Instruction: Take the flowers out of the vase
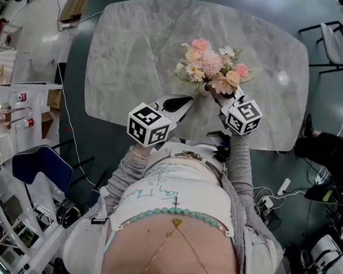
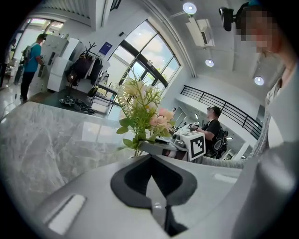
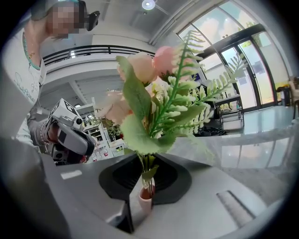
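Two tongs: right tongs [image 3: 144,175] pinch the flowers [image 3: 149,107] above the vase [image 3: 145,198]; left tongs [image 2: 150,172] pressed together nearby

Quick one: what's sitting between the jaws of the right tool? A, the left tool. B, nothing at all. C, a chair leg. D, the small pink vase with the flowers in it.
D: in the right gripper view the pink vase, with the stems of the flowers still in it, stands clamped between the jaws of the right tool.
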A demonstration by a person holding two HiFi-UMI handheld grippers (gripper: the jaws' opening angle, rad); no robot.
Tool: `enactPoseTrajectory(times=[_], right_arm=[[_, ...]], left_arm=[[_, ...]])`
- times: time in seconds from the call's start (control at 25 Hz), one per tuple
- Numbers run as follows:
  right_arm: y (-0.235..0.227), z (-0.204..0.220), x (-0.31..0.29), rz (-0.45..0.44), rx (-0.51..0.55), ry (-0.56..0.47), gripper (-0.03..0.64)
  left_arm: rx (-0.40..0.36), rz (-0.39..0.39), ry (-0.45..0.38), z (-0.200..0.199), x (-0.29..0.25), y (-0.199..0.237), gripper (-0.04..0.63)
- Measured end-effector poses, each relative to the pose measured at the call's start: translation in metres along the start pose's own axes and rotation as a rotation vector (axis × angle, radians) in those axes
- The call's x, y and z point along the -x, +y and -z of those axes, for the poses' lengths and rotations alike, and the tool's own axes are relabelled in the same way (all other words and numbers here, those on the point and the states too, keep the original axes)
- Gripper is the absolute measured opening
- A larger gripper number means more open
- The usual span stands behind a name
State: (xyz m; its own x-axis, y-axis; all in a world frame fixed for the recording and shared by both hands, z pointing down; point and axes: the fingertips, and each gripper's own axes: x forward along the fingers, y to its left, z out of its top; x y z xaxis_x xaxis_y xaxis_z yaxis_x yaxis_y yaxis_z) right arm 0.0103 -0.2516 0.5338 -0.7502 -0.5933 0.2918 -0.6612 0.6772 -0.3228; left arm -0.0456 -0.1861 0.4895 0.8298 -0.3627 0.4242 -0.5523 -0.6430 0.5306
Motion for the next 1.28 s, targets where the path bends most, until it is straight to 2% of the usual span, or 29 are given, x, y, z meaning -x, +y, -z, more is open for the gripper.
enactPoseTrajectory(times=[1.28], right_arm=[[0.012, -0.024, 0.011, 0.043, 0.055, -0.045, 0.061]], left_arm=[[-0.048, 0.080, 0.016, -0.003, -0.001, -0.016, 0.002]])
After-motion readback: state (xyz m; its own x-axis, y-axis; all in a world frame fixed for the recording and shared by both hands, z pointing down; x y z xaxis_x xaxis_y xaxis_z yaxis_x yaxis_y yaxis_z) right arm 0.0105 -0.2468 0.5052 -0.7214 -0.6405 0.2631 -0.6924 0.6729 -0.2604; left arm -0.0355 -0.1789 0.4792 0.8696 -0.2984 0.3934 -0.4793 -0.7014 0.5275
